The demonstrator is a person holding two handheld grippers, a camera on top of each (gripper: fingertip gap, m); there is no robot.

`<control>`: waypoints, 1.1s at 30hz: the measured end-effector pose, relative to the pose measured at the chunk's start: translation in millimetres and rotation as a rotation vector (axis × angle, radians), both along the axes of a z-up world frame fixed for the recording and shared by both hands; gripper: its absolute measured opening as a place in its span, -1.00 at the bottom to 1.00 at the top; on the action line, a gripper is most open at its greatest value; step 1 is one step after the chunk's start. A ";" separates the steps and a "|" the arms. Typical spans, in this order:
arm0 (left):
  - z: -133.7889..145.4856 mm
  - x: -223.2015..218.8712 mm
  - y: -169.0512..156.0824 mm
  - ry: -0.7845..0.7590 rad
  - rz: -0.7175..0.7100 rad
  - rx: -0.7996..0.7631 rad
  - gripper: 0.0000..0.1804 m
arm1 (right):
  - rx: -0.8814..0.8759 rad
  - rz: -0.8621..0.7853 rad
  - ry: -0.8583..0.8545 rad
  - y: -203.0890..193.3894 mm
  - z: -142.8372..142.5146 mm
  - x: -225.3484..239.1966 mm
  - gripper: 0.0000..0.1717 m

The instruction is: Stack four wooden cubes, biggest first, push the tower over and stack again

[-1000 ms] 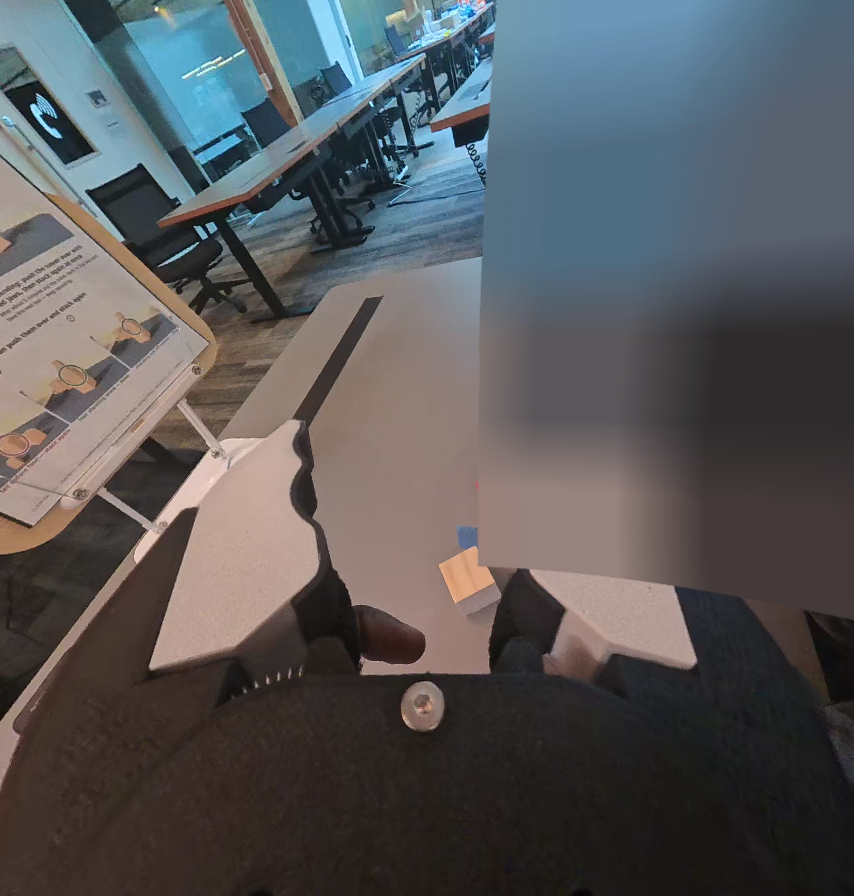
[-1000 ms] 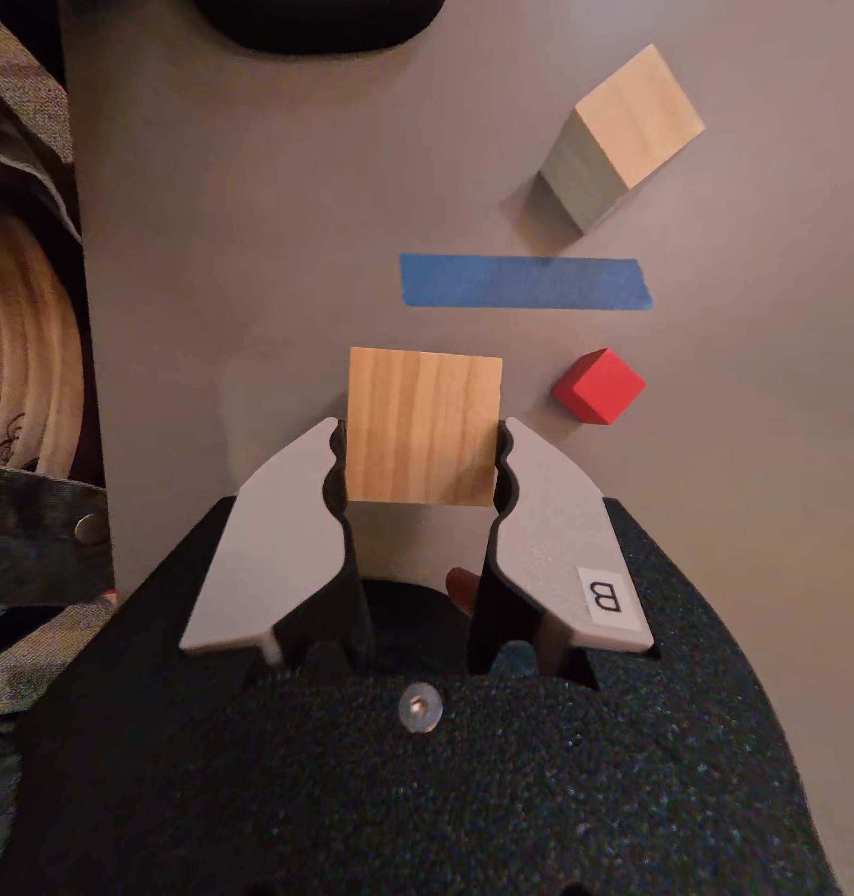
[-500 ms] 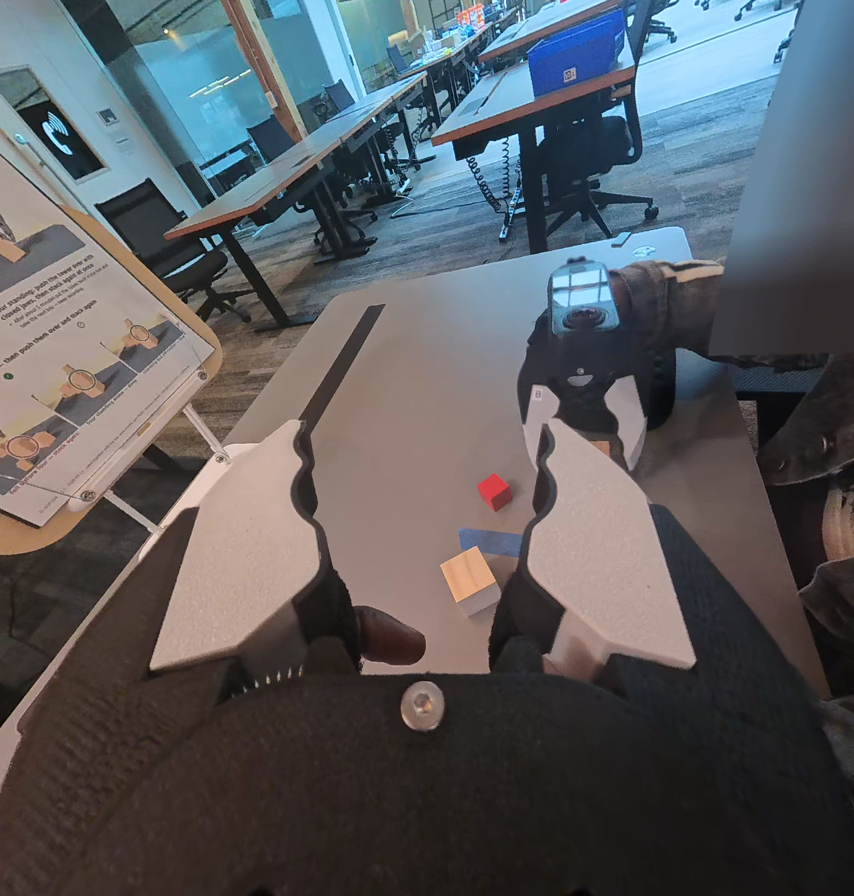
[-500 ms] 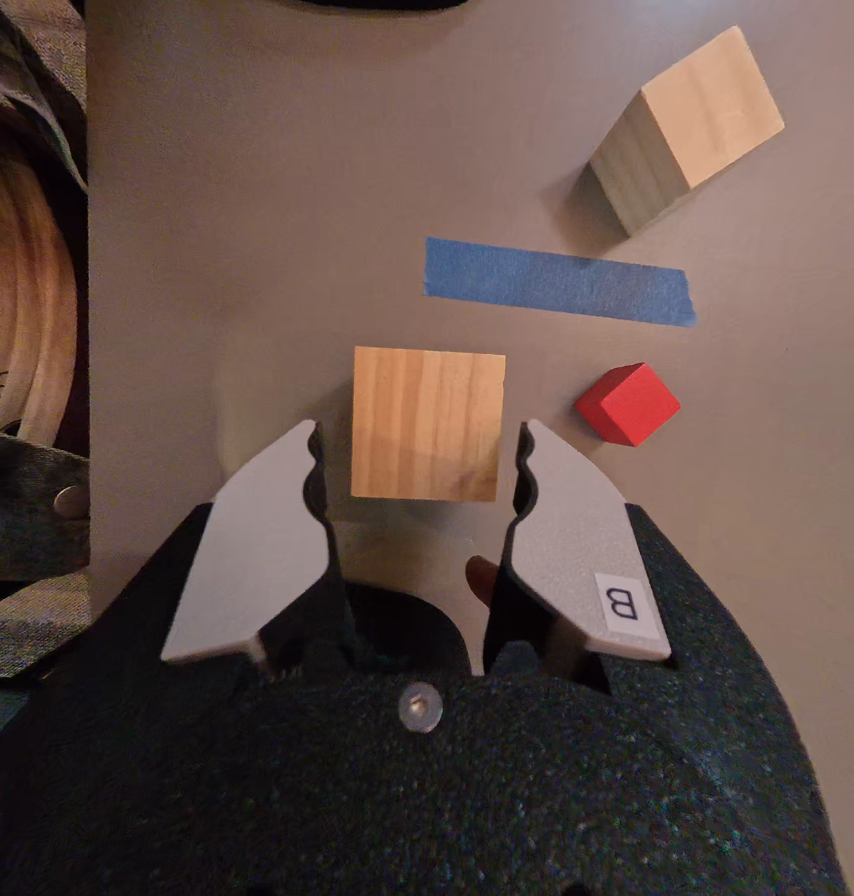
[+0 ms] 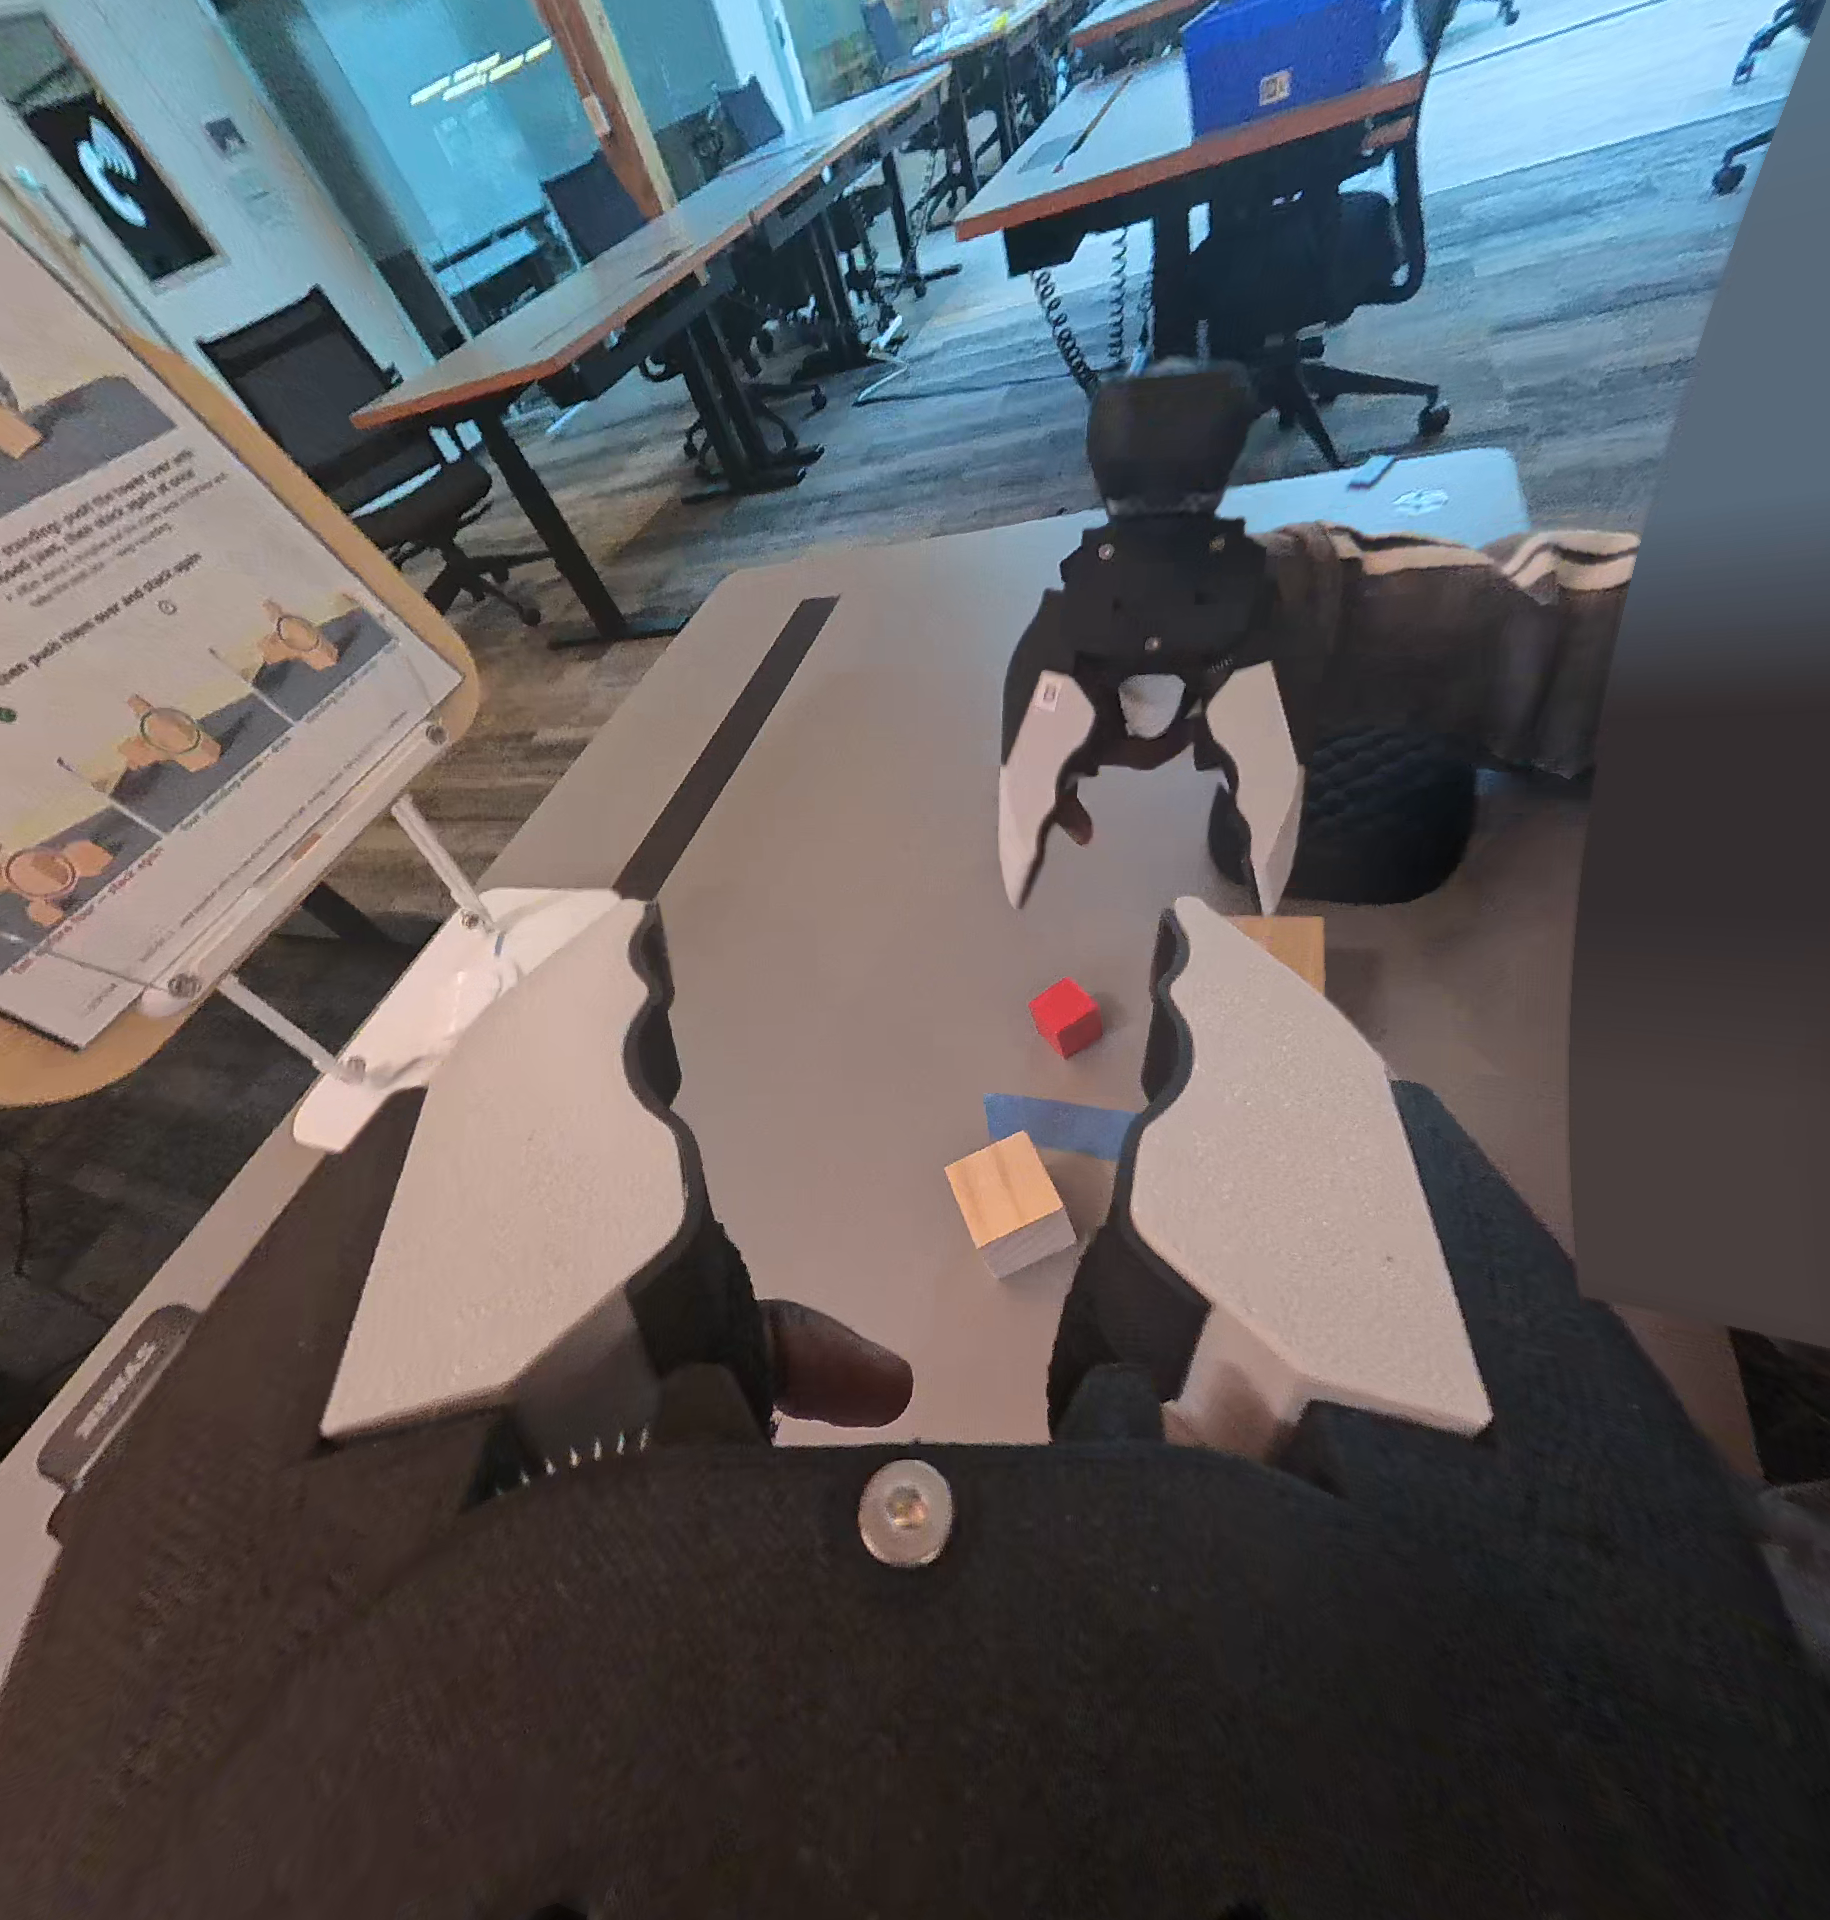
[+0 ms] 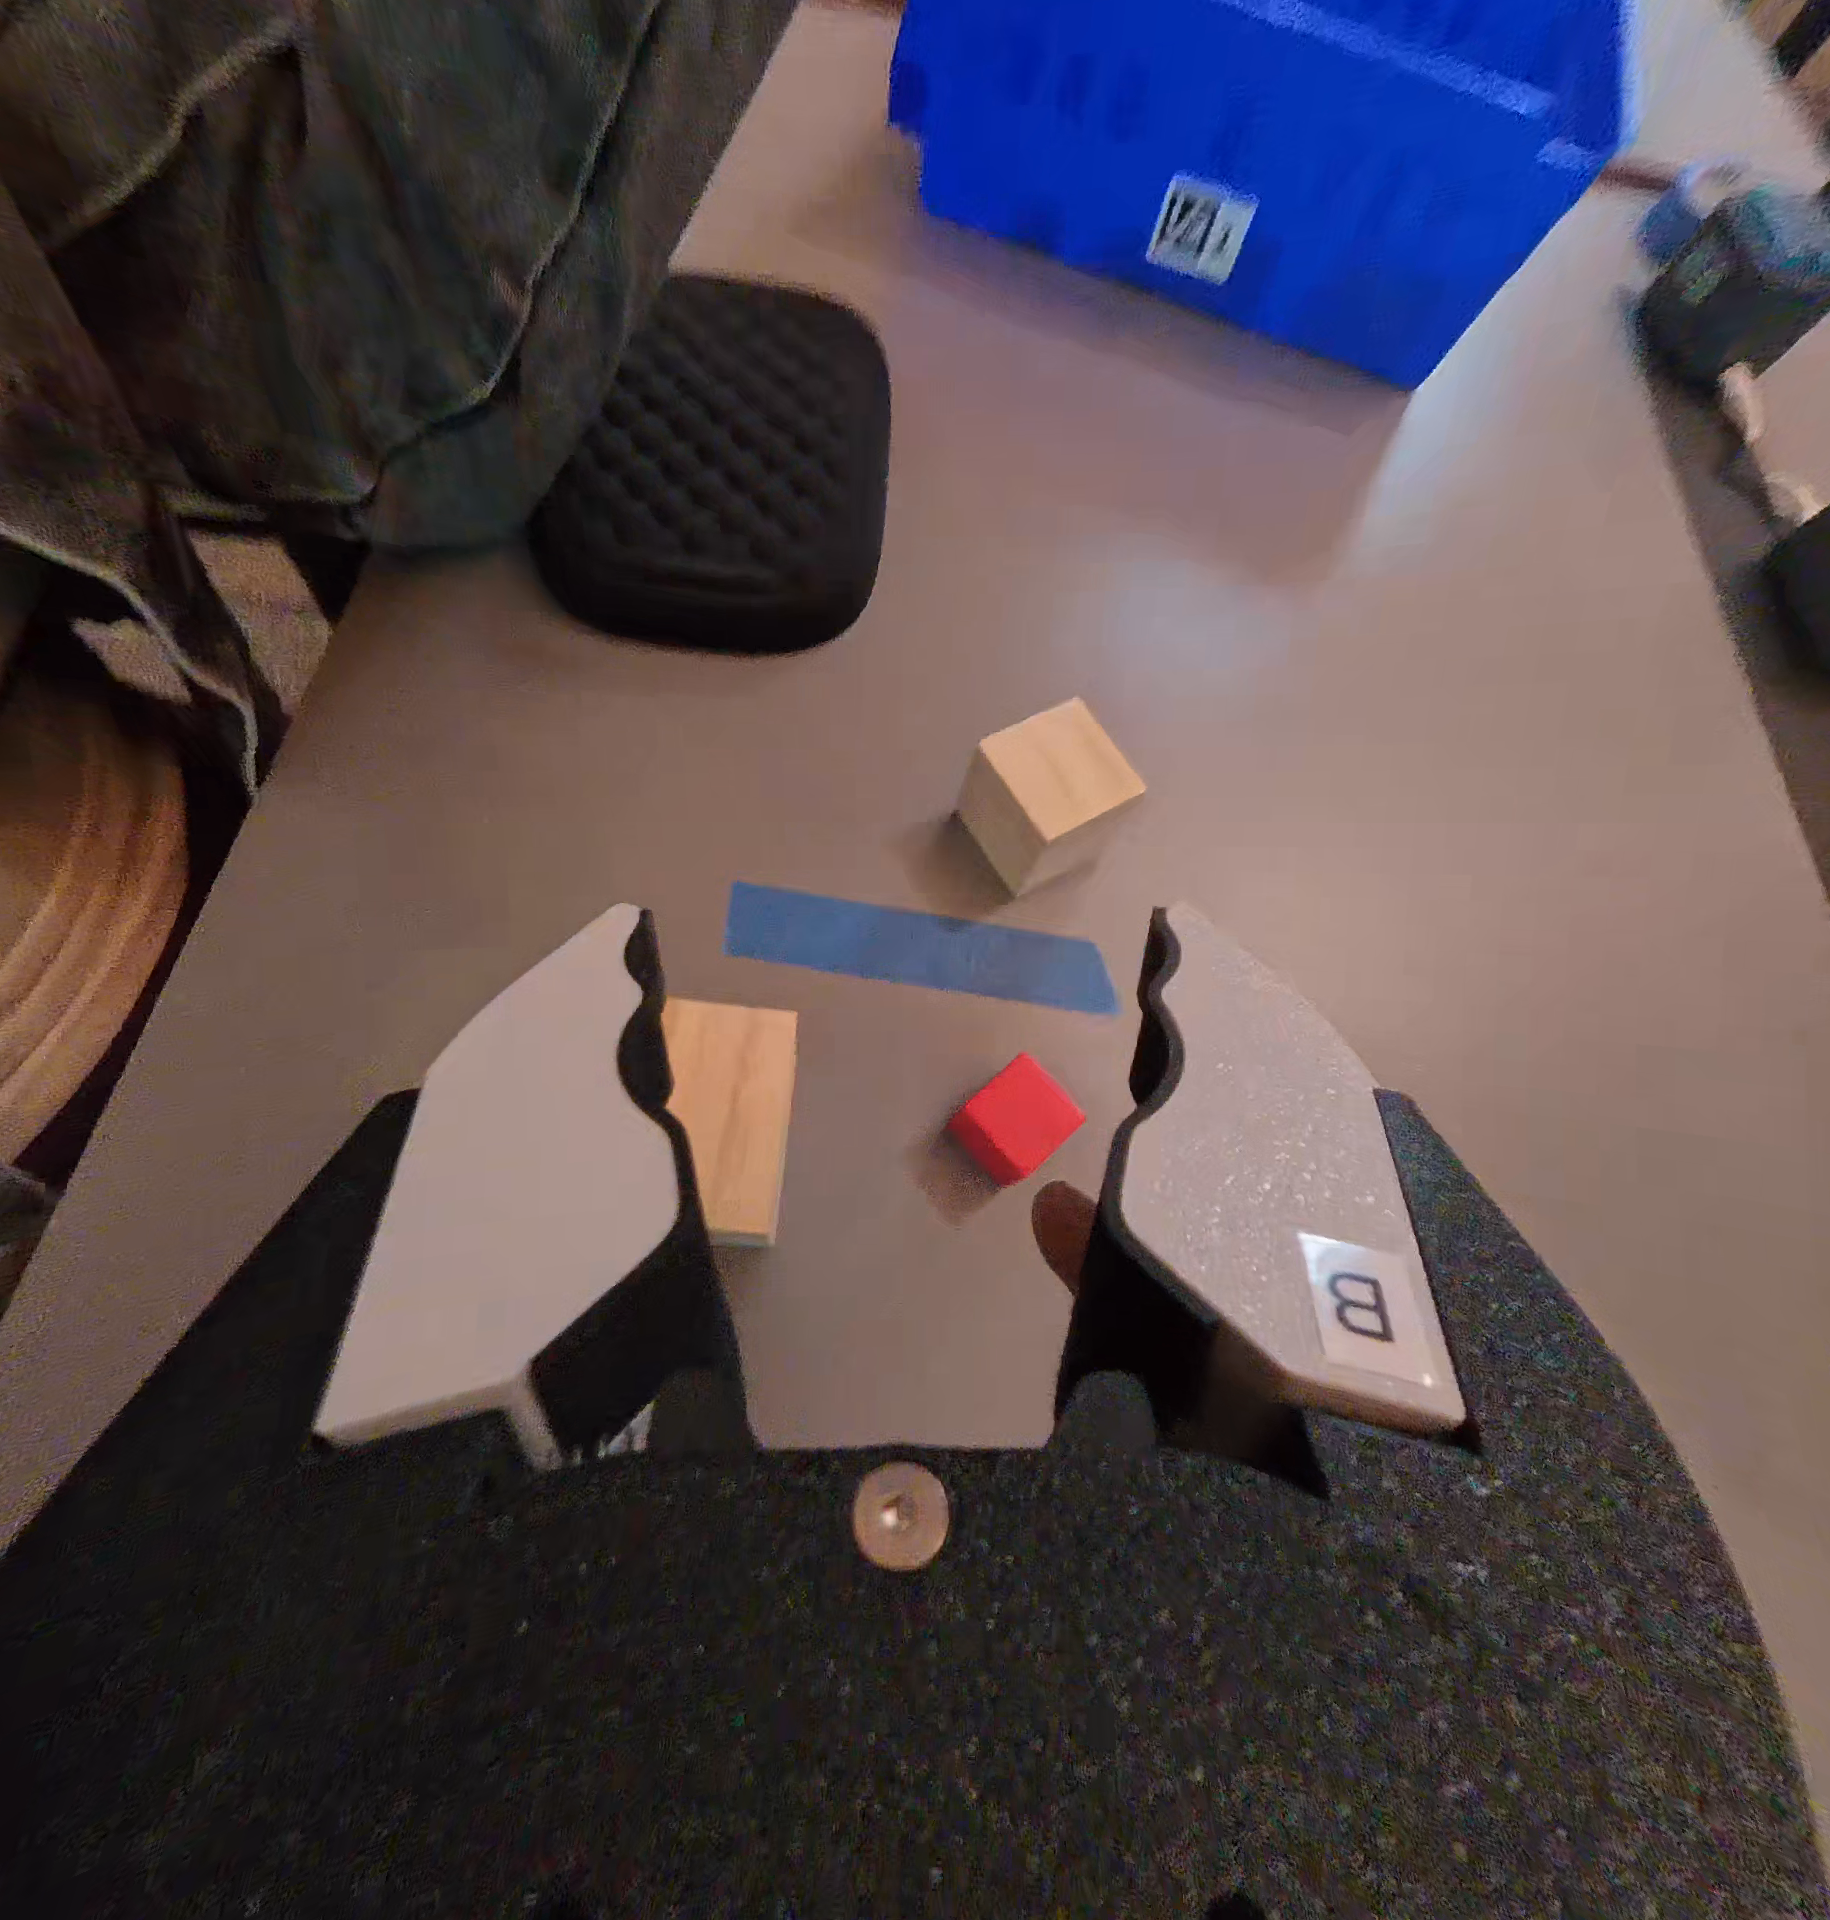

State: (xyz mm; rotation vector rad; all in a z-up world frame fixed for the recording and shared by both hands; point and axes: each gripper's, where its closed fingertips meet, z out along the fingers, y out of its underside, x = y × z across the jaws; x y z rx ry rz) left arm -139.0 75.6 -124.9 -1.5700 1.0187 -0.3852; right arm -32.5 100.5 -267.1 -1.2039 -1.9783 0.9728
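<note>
right gripper (image 6: 895, 1003) fingers spread wide and empty above the grey worktop (image 6: 1306, 727); left gripper (image 5: 906, 1013) likewise. nearest, the large light-wood cube (image 6: 734, 1122) and small red cube (image 6: 1015, 1117); beyond, the pale wooden cube (image 6: 1046, 790). probably light, rigid, smooth: grip opposite flat faces squarely.

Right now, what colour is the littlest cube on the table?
Red: the littlest cube shows best in the right wrist view.

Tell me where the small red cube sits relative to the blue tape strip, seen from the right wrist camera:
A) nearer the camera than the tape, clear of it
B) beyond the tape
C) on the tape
A: the small red cube rests on the grey tabletop nearer than the blue tape strip, with bare surface between them.
</note>
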 end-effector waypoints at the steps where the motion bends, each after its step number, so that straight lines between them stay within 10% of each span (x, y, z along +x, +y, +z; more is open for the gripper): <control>1: -2.3 -0.9 2.6 0.008 0.013 -0.012 -0.02 | -0.052 -0.020 0.108 7.0 8.5 -2.6 0.04; 8: -0.5 -2.9 34.3 -0.006 0.186 -0.014 -0.02 | -0.394 -0.182 0.751 64.9 70.5 26.3 0.14; 12: -0.3 3.4 66.5 -0.099 0.357 -0.036 -0.01 | -0.361 -0.237 0.785 75.9 72.8 31.4 0.11; 22: -185.5 5.1 58.5 0.079 0.479 -0.472 -0.02 | -0.377 -0.226 0.796 74.3 77.2 35.1 0.07; 33: -234.9 16.5 43.7 0.188 0.368 -0.659 -0.50 | -0.375 -0.191 0.739 64.3 69.4 27.0 0.07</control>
